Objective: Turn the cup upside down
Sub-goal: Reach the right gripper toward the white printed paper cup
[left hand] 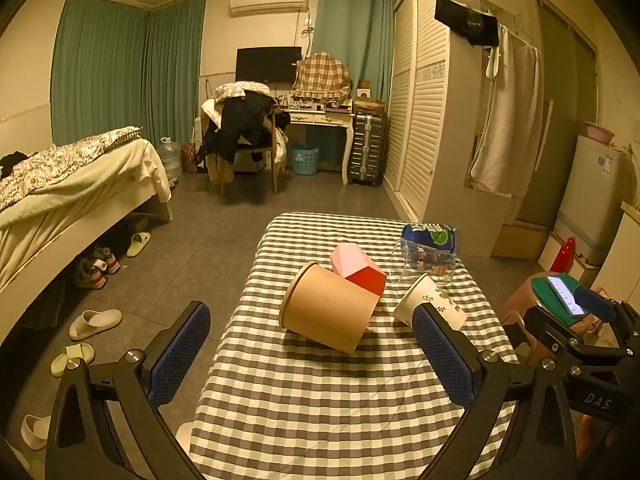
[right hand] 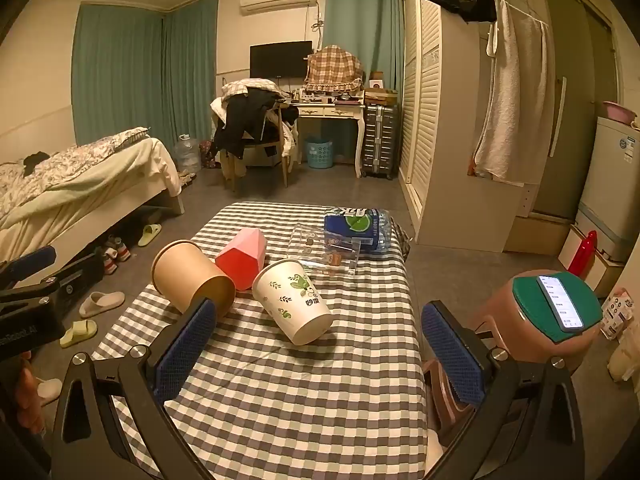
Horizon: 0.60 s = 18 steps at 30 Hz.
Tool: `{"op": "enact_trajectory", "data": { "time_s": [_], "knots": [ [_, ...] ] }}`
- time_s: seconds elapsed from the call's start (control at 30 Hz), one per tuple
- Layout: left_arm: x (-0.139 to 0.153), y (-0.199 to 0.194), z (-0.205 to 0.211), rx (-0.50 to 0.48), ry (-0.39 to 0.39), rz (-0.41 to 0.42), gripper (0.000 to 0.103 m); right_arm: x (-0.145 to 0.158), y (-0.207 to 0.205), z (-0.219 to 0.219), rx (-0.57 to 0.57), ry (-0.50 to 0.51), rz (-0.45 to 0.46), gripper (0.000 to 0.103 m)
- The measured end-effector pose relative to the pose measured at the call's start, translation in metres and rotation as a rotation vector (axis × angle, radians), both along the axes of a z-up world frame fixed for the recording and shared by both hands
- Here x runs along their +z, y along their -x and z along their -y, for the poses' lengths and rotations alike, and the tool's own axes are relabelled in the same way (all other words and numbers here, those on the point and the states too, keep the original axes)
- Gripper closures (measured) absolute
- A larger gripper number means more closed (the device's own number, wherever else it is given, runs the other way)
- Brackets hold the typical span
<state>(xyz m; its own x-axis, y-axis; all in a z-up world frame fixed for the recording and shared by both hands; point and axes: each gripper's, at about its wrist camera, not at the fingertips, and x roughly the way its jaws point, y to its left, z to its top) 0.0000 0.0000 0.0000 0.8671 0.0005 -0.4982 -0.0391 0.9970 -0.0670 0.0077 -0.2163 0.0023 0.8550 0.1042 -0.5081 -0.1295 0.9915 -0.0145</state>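
— Your left tool (left hand: pixel 312 354) hung wide apart over the near end of the bench (left hand: pixel 304 408), nothing between its blue pads; your right tool (right hand: pixel 320 350) was spread just the same and held nothing either. Which cup did you mean?

— Which ones did you have in front of you?

— Four lay on their sides on the checked cloth. You had a plain brown paper cup (left hand: pixel 326 312), broad and unprinted, with its rolled rim toward the far left and its base toward you. Touching it from behind was a faceted cup (left hand: pixel 358 266), pink on one side and red on the other. To the right of those you had a white paper cup (right hand: pixel 294 300) printed with green leaves and some dark characters, its open mouth toward the near right in the right wrist view and its base toward the back. Behind that lay a clear cup (right hand: pixel 326 254) with small printed figures, hard to outline against the cloth.

— Anything else there?

— A blue-labelled pack of water bottles (right hand: pixel 358 226) sat at the far right edge of the bench, just behind the clear cup. Beside the bench on your right stood a brown stool (right hand: pixel 536 320) with a green top, and a phone (right hand: pixel 560 300) with its screen lit lay on it.
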Motion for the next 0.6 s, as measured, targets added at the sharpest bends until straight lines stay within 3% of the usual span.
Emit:
{"op": "enact_trajectory", "data": {
  "time_s": [0.6],
  "knots": [
    [0.0009, -0.0066, -0.001, 0.011, -0.007, -0.017, 0.0, 0.0067, -0.0016, 0.004, 0.032, 0.009, 0.012, 0.0]
  ]
}}
